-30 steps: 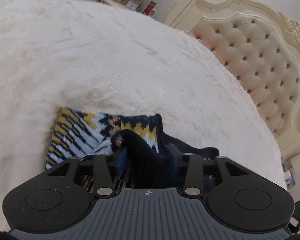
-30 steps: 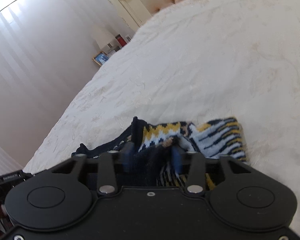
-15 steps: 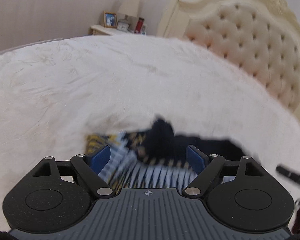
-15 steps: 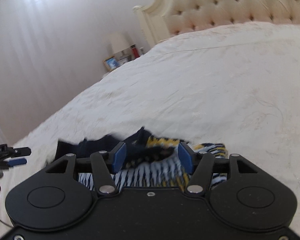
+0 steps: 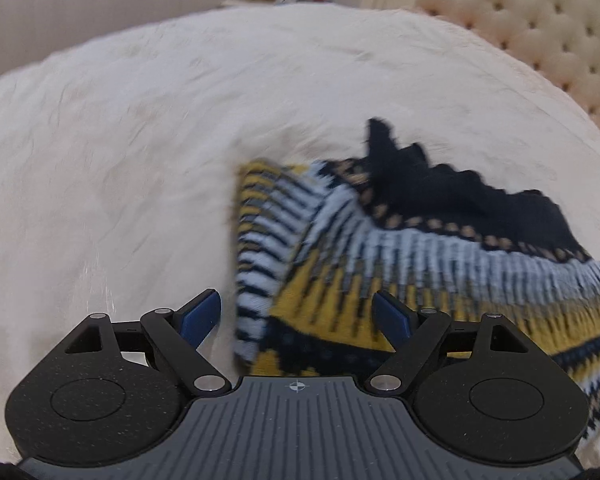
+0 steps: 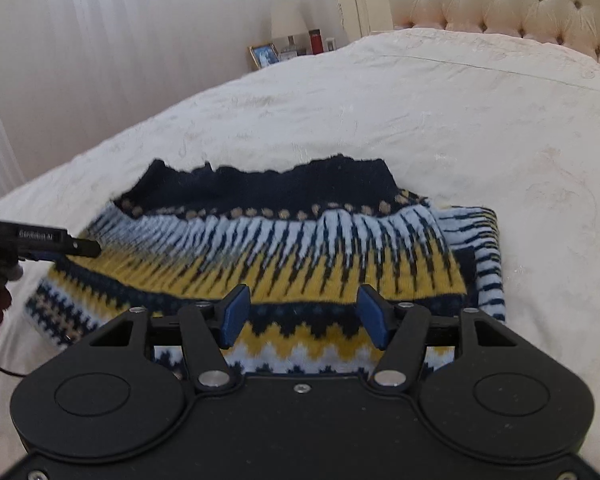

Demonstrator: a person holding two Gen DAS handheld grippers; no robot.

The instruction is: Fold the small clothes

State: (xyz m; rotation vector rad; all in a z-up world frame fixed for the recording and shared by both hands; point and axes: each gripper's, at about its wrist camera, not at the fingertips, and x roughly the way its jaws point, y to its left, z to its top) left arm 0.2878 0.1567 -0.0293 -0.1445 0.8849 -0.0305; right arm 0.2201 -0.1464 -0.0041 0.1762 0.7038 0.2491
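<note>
A small knitted sweater (image 6: 280, 240), patterned in navy, yellow, pale blue and white, lies folded on the white bedspread (image 6: 420, 112), its navy edge on the far side. My right gripper (image 6: 304, 316) hovers open over its near hem, and the blue pads (image 6: 236, 312) touch nothing. In the left wrist view the sweater (image 5: 400, 256) is blurred. My left gripper (image 5: 296, 316) is open above its left folded edge, holding nothing. The left gripper (image 6: 60, 242) also shows at the left edge of the right wrist view, beside the sweater's left side.
A tufted cream headboard (image 6: 500, 0) stands at the back right. A bedside table with a picture frame (image 6: 264, 56), a lamp and small bottles stands behind the bed. Pale curtains (image 6: 100, 60) hang at the left. Bare bedspread surrounds the sweater.
Both grippers held dark sweater fabric a second ago. They have let go, opened and drawn back. The sweater now lies spread flatter on the bed.
</note>
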